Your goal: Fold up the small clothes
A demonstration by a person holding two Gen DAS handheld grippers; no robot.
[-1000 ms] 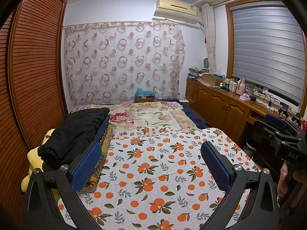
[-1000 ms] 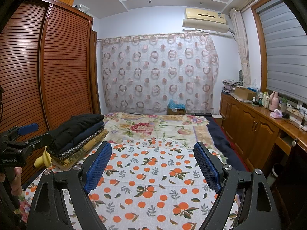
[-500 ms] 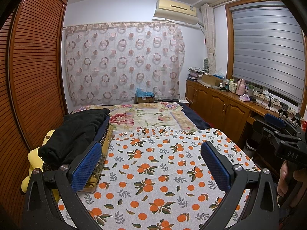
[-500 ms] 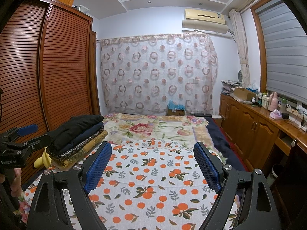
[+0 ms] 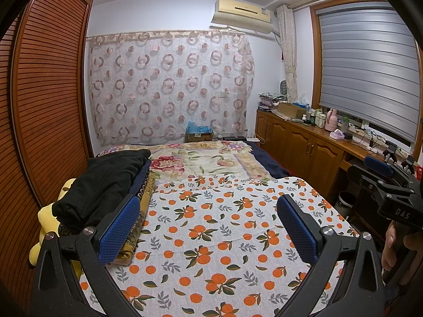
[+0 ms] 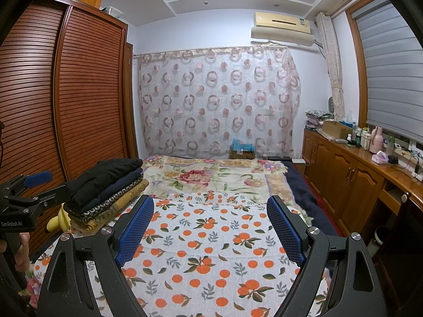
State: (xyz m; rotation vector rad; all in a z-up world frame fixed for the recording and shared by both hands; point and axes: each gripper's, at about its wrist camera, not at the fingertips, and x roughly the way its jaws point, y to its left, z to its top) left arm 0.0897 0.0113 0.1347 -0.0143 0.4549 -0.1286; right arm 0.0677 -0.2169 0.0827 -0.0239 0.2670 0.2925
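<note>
left tool: hanging wide open, gripping nothing
right tool: same deal, gaping, empty
folded clothes stack: sitting at 10 o'clock on the bed

A louvred wooden wardrobe lines the left wall, a ring-patterned curtain hangs across the far wall beneath an air conditioner, and a wooden cabinet run bearing bottles and a cardboard box stands below the window blind.

A home bedroom: bed, slatted wardrobe, curtain, air conditioner.
</note>
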